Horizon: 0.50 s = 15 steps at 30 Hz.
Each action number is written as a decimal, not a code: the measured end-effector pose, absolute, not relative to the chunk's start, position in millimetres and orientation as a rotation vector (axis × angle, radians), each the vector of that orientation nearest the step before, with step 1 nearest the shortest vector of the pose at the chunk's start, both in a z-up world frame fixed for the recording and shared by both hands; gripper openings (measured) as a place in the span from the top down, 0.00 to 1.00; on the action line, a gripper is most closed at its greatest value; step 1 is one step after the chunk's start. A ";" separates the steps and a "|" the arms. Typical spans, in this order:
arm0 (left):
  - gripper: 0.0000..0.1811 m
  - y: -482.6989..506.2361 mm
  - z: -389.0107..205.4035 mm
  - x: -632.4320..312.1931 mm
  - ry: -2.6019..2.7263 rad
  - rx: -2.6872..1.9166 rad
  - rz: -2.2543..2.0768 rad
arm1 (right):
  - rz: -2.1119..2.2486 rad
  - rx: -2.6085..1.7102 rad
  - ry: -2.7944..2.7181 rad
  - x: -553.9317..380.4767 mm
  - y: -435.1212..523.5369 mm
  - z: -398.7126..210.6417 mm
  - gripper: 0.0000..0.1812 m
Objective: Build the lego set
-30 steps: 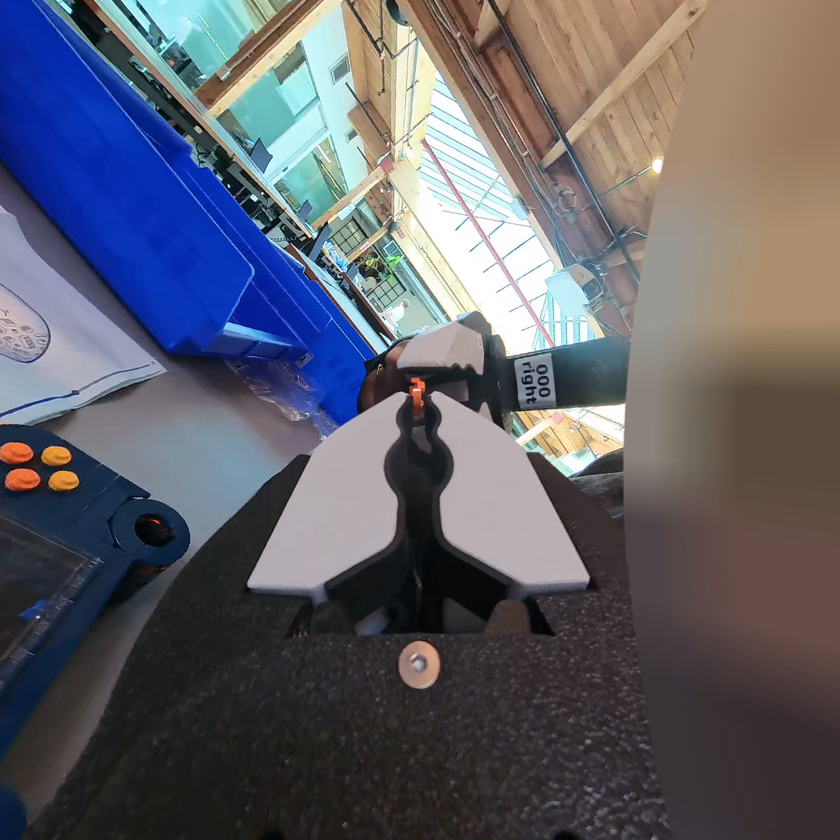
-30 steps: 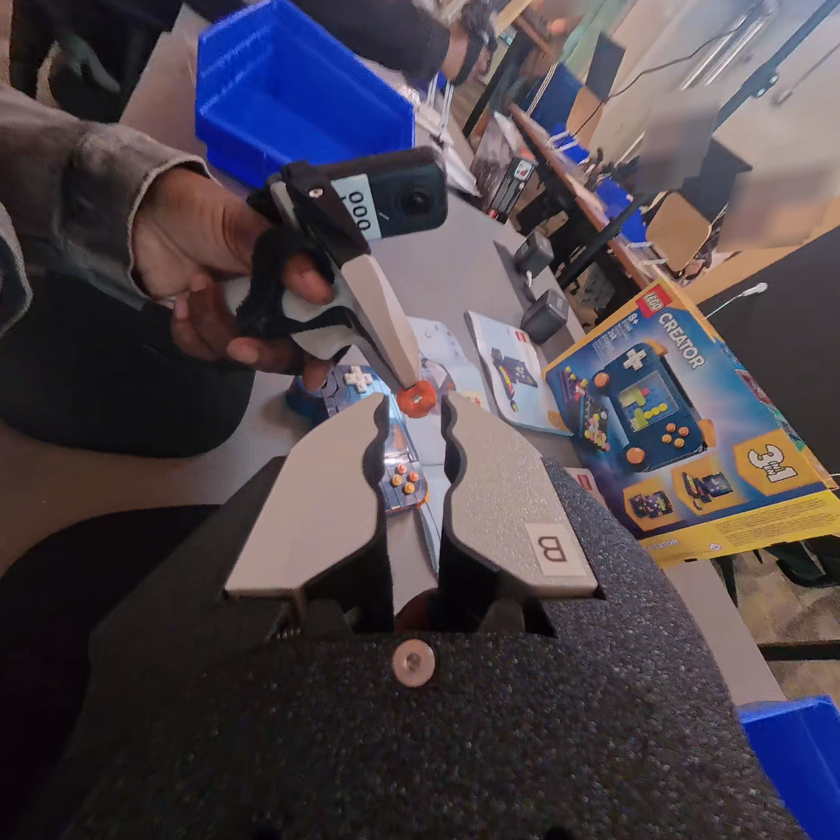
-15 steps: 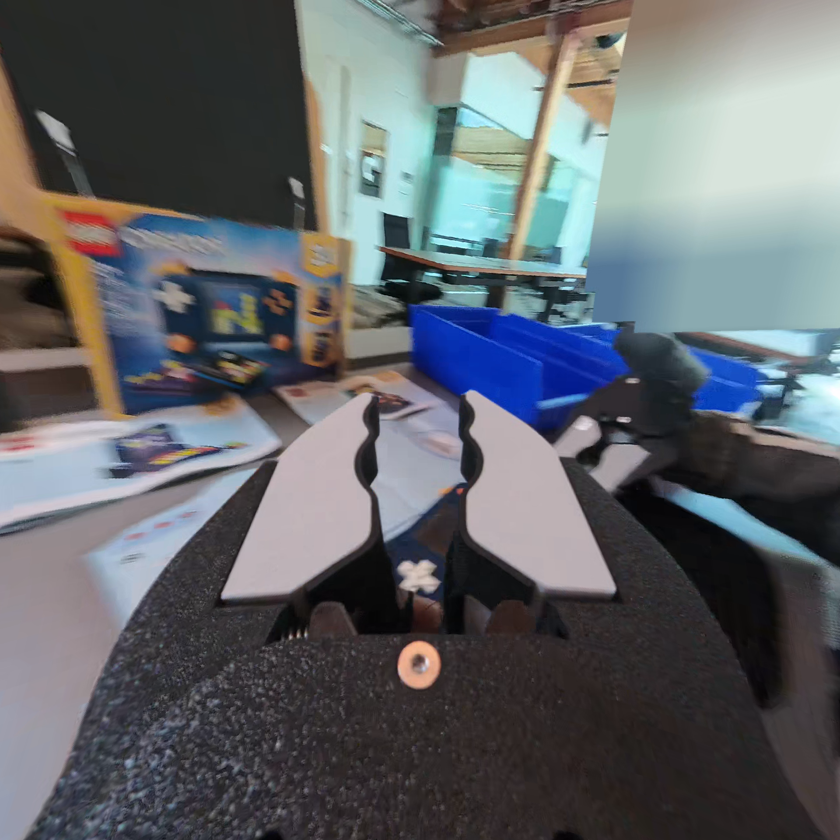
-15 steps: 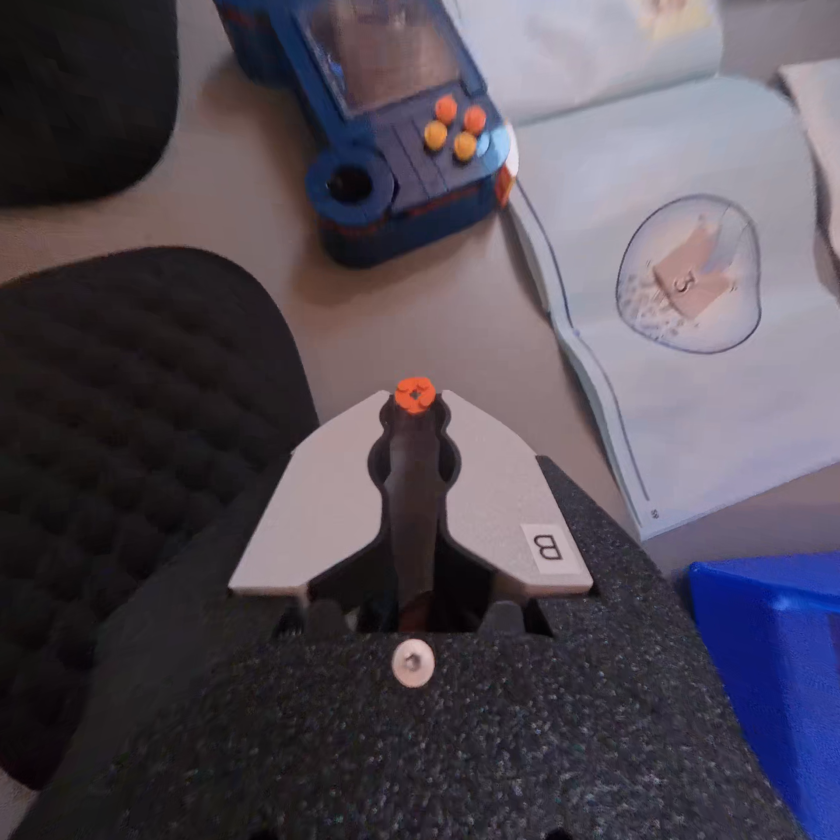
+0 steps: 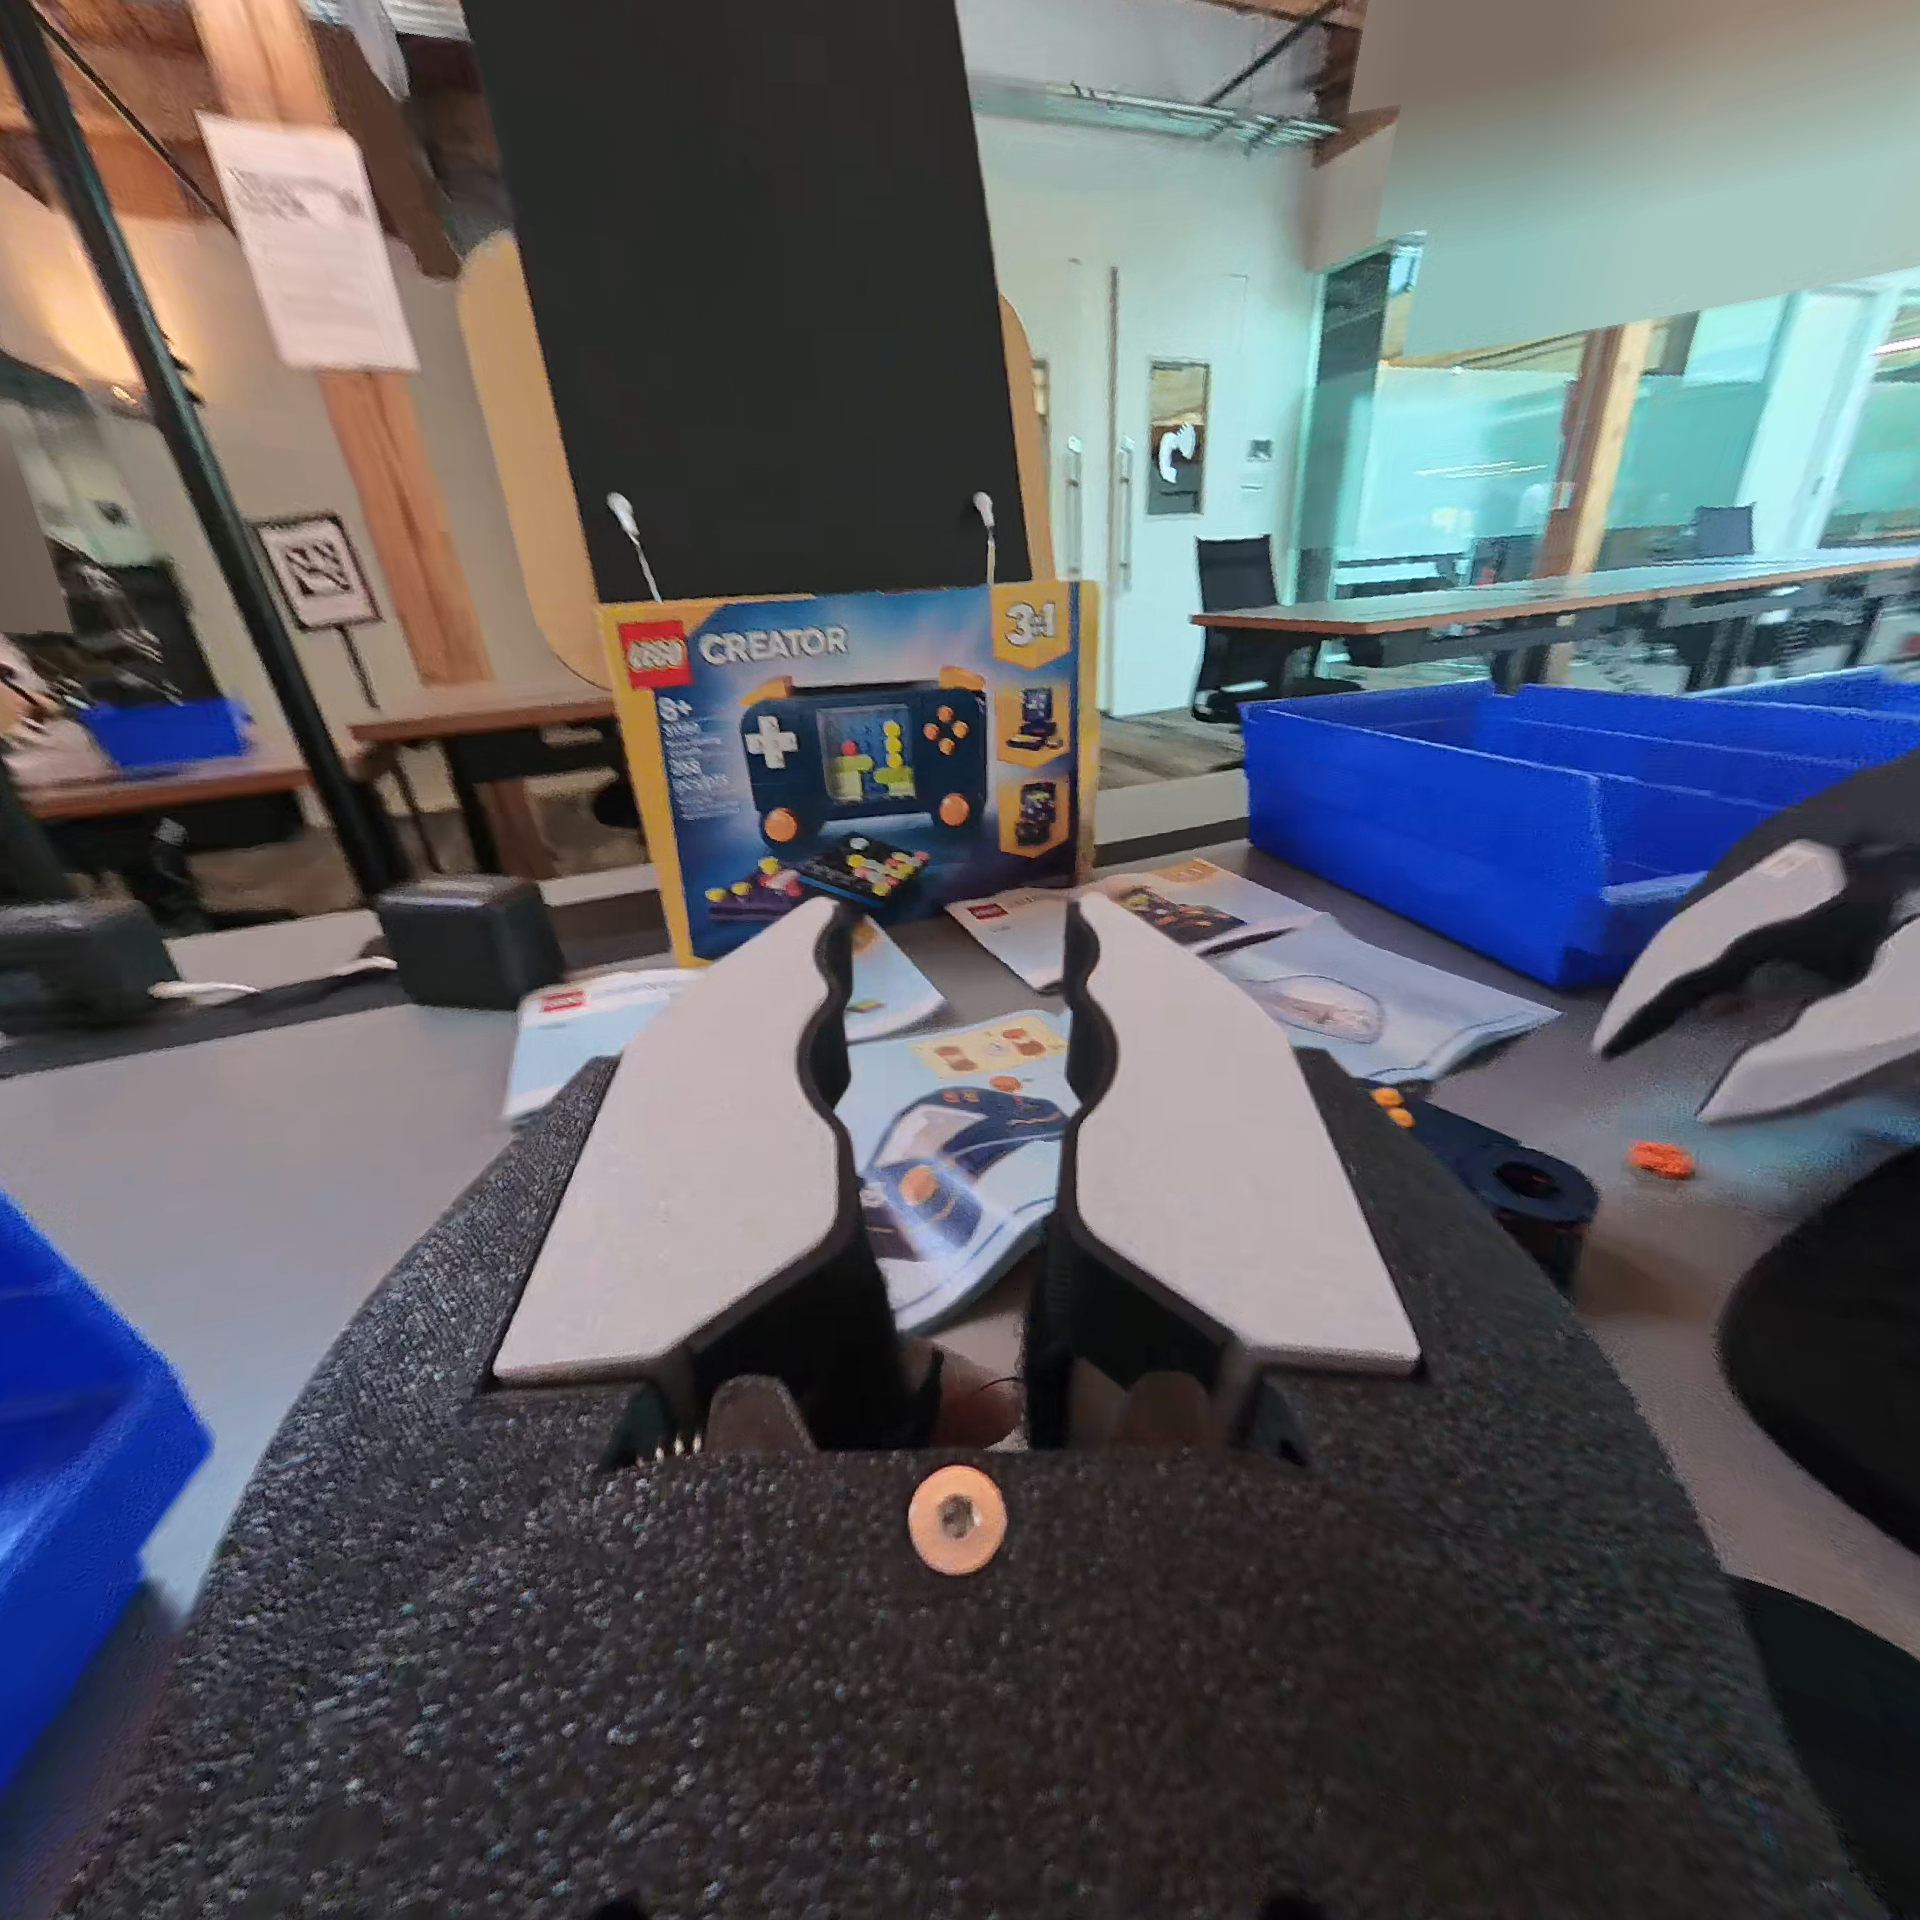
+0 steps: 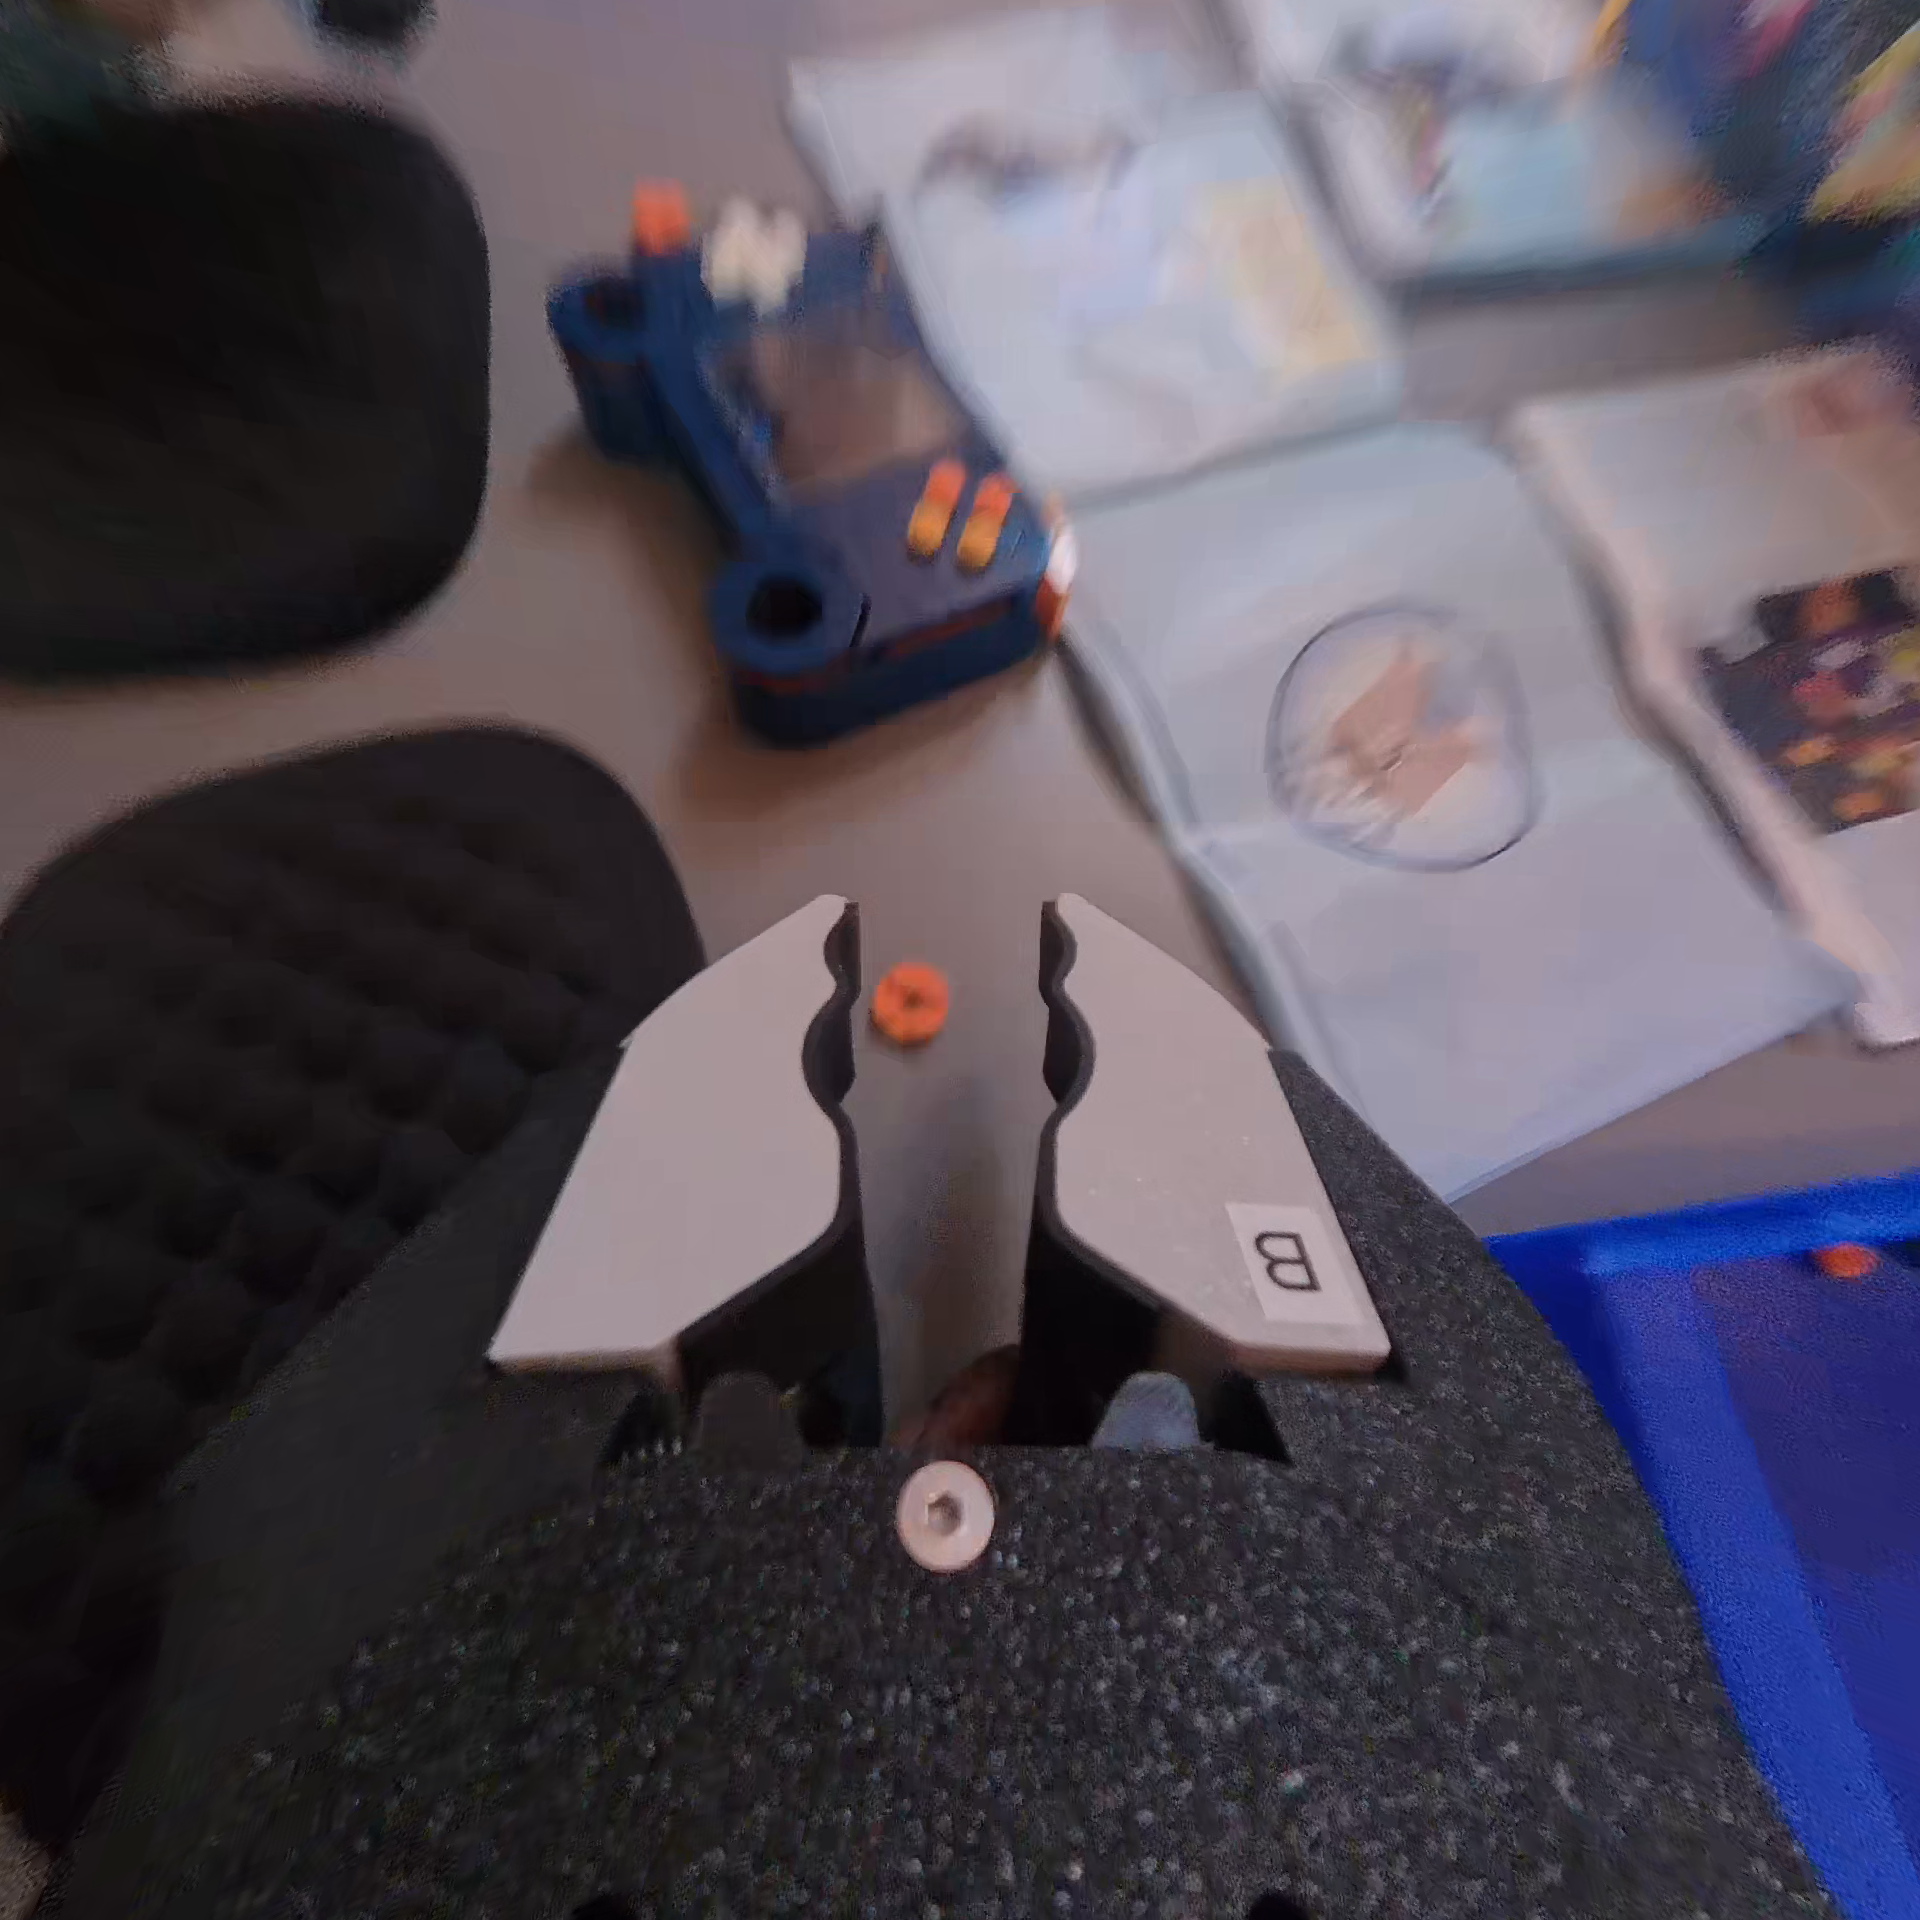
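Observation:
A small orange round piece (image 6: pixel 909 1003) lies loose on the grey table between my right gripper's open fingers, nearer the left one. My right gripper (image 6: pixel 951 925) is open and empty just above it. The dark blue console model (image 6: pixel 821 540) with orange buttons lies beyond it, blurred. In the left wrist view my left gripper (image 5: pixel 951 935) is open and empty, held above an open instruction booklet (image 5: pixel 966 1143). There the orange piece (image 5: pixel 1660 1156) lies to the right of the model (image 5: pixel 1507 1184), under the right gripper (image 5: pixel 1662 1075).
The set's box (image 5: pixel 852 769) stands at the back of the table, with booklets (image 6: pixel 1403 779) spread in front. Blue bins stand at the right (image 5: pixel 1507 810) and near left (image 5: pixel 62 1455). Black padded cushions (image 6: pixel 260 1039) lie to the left of my right gripper. A black box (image 5: pixel 468 935) sits at back left. My right fingertips sit around 25 cm from my left ones.
My left gripper passed the orange piece to my right gripper, opened and swung away. My right gripper carried the piece down, then opened; the piece now lies on the table.

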<state>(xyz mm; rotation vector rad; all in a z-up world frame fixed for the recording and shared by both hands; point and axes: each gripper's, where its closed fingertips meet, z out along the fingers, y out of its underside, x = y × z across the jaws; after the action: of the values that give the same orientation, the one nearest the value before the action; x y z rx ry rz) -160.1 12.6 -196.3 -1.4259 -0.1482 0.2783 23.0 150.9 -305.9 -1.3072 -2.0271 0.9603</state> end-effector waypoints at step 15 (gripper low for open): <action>0.54 -1.4 -190.5 -173.6 -0.161 -1.250 0.565 | 1.358 -0.910 -0.746 63.8 215.4 -173.8 0.84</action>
<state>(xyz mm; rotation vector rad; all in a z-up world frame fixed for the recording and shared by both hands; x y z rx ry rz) -173.6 -1.4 -190.5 -1.2504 -0.1615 0.5646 63.8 215.4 -173.8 -0.9102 -0.7458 1.3584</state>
